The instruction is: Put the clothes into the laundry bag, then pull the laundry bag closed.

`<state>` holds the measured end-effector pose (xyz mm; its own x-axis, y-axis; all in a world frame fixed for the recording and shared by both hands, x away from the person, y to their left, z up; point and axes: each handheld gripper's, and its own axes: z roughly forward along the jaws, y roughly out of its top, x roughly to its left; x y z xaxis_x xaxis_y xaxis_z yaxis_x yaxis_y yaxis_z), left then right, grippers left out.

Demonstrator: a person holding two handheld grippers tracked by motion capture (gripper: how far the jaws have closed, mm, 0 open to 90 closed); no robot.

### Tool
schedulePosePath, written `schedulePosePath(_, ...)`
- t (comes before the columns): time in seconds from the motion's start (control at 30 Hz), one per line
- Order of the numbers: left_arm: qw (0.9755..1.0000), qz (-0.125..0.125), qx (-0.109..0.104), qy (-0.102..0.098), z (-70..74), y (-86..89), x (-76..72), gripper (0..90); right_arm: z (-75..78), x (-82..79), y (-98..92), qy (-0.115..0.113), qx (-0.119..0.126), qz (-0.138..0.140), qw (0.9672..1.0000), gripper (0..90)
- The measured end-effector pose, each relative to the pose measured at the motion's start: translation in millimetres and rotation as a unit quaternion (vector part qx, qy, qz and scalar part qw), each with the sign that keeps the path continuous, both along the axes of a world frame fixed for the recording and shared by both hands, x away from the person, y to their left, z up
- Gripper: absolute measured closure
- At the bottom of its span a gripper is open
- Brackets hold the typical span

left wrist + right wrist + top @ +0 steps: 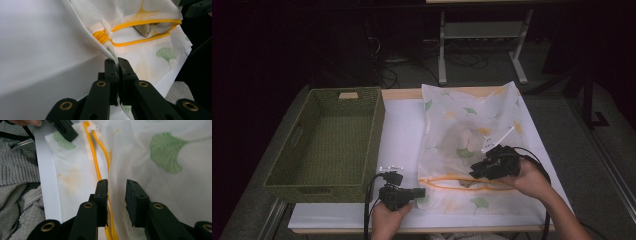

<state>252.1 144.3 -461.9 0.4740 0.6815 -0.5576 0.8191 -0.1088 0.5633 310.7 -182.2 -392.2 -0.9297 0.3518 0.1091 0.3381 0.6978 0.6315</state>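
Note:
A white mesh bag [472, 135] printed with green and yellow leaves lies flat on the table, its yellow zipper [462, 181] part open near the front edge. My left gripper [422, 192] is shut on the bag's front-left corner; in the left gripper view the jaws [118, 61] pinch the mesh just below the zipper's end [102, 36]. Something beige [143, 28] shows inside the opening. My right gripper [474, 172] rests over the bag at the zipper's right part. In the right gripper view its jaws [116, 185] stand apart above the mesh beside the zipper [96, 167].
A green woven basket [374, 135] stands at the left of the white table top [399, 130], close to the bag's left edge. Grey knitted cloth [17, 182] lies below the table's front edge. A metal frame [482, 30] stands on the floor behind.

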Motion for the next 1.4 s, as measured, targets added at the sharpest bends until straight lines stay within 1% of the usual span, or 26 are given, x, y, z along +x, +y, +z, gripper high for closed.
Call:
schedulePosePath(0.07, 1.0, -0.003, 0.001, -0.002, 0.0, 0.6, -0.4, 88.3, 3.5, 1.1, 7.2, -0.002, 0.007, 0.003, 1.0, 69.3)
schedulePosePath(0.1, 1.0, -0.003, -0.003, -0.002, -0.4, 1.1, -0.2, 87.7, 5.8, 1.0, 12.0, -0.004, 0.009, 0.005, 0.9999, 68.5)
schedulePosePath(0.13, 0.9999, -0.006, -0.009, 0.0, -1.3, 1.6, 0.3, 87.7, 5.8, 1.0, 12.0, -0.004, 0.009, 0.005, 0.9999, 68.5)
schedulePosePath(0.17, 0.9998, -0.013, -0.013, 0.009, -3.7, 1.9, 1.3, 82.3, 7.9, 0.6, 16.9, -0.007, 0.008, 0.008, 0.9999, 68.0)
schedulePosePath(0.2, 0.9998, -0.013, -0.013, 0.009, -3.7, 1.9, 1.3, 78.9, 7.9, 0.6, 16.9, -0.007, 0.008, 0.008, 0.9999, 68.0)
schedulePosePath(0.23, 0.9999, -0.011, -0.01, 0.009, -4.6, 1.7, 1.1, 78.9, 9.2, -0.3, 19.2, -0.007, 0.009, 0.011, 0.9999, 68.0)
schedulePosePath(0.37, 0.9999, 0.0, -0.006, 0.015, -7.8, 0.5, 4.1, 72.4, 14.7, -2.9, 28.9, -0.011, 0.01, 0.02, 0.9997, 67.6)
schedulePosePath(0.43, 0.9999, 0.003, -0.006, 0.012, -7.5, -0.2, 5.0, 77.4, 16.3, -3.2, 31.9, -0.013, 0.01, 0.023, 0.9996, 67.5)
schedulePosePath(0.47, 0.9999, 0.003, -0.006, 0.012, -7.5, -0.2, 5.0, 81.4, 16.3, -3.2, 31.9, -0.013, 0.01, 0.023, 0.9996, 67.5)
schedulePosePath(0.5, 1.0, -0.001, -0.009, 0.004, -6.5, -0.3, 4.5, 86.7, 17.4, -4.7, 35.2, -0.014, 0.008, 0.025, 0.9995, 67.9)
schedulePosePath(0.53, 1.0, -0.001, -0.009, 0.004, -6.5, -0.3, 4.5, 87.8, 17.4, -4.7, 35.2, -0.014, 0.008, 0.025, 0.9995, 67.9)
schedulePosePath(0.57, 1.0, -0.004, -0.004, -0.001, -5.5, -0.8, 3.6, 87.8, 17.5, -5.3, 36.8, -0.017, 0.006, 0.029, 0.9994, 68.2)
schedulePosePath(0.63, 1.0, -0.005, -0.006, -0.005, -4.3, -1.1, 2.7, 88.1, 17.7, -6.0, 40.1, -0.016, 0.003, 0.033, 0.9993, 68.4)
schedulePosePath(0.67, 1.0, -0.005, -0.006, -0.005, -4.3, -1.1, 2.7, 87.8, 17.7, -6.0, 40.1, -0.016, 0.003, 0.033, 0.9993, 68.4)
schedulePosePath(0.7, 0.9999, -0.007, -0.01, -0.002, -4.2, -0.5, 2.7, 86.5, 17.9, -5.4, 41.4, -0.015, 0.002, 0.033, 0.9993, 68.3)
schedulePosePath(0.73, 0.9999, -0.007, -0.01, -0.002, -4.2, -0.5, 2.7, 82.5, 17.9, -5.4, 41.4, -0.015, 0.002, 0.033, 0.9993, 68.3)
schedulePosePath(0.77, 0.9994, -0.006, -0.031, 0.011, -6.2, 1.3, 4.1, 76.8, 18.3, -5.4, 42.9, -0.017, 0.003, 0.031, 0.9994, 67.3)
schedulePosePath(0.8, 0.9994, -0.006, -0.031, 0.011, -6.2, 1.3, 4.1, 74.0, 18.3, -5.4, 42.9, -0.017, 0.003, 0.031, 0.9994, 67.3)
schedulePosePath(0.83, 0.9988, -0.007, -0.044, 0.022, -7.8, 2.4, 5.5, 74.7, 18.5, -4.9, 44.5, -0.018, 0.002, 0.032, 0.9993, 67.1)
schedulePosePath(0.87, 0.9989, -0.004, -0.041, 0.022, -8.4, 2.6, 5.8, 74.7, 18.5, -4.9, 44.5, -0.018, 0.002, 0.032, 0.9993, 67.1)
schedulePosePath(0.9, 0.9989, -0.004, -0.041, 0.022, -8.4, 2.6, 5.8, 79.3, 18.5, -4.9, 44.5, -0.018, 0.002, 0.032, 0.9993, 67.1)
schedulePosePath(0.93, 0.9994, -0.006, -0.031, 0.013, -9.0, 3.6, 5.1, 84.5, 19.0, -5.0, 47.7, -0.016, 0.001, 0.034, 0.9993, 67.1)
schedulePosePath(0.97, 0.9994, -0.006, -0.031, 0.013, -9.0, 3.6, 5.1, 86.7, 18.9, -4.7, 48.8, -0.017, 0.002, 0.035, 0.9992, 66.8)
schedulePosePath(1.13, 0.9996, -0.01, -0.027, 0.004, -5.7, 5.0, 2.7, 88.0, 18.5, -2.8, 54.2, -0.014, 0.002, 0.038, 0.9992, 66.1)
schedulePosePath(1.23, 0.9996, -0.01, -0.027, -0.003, -3.3, 5.2, 0.6, 88.0, 17.9, -2.4, 60.8, -0.01, 0.0, 0.042, 0.9991, 65.2)
schedulePosePath(1.4, 0.9995, -0.013, -0.028, -0.008, 0.4, 5.1, -1.6, 88.2, 17.8, -0.9, 71.5, -0.003, -0.001, 0.052, 0.9987, 65.9)
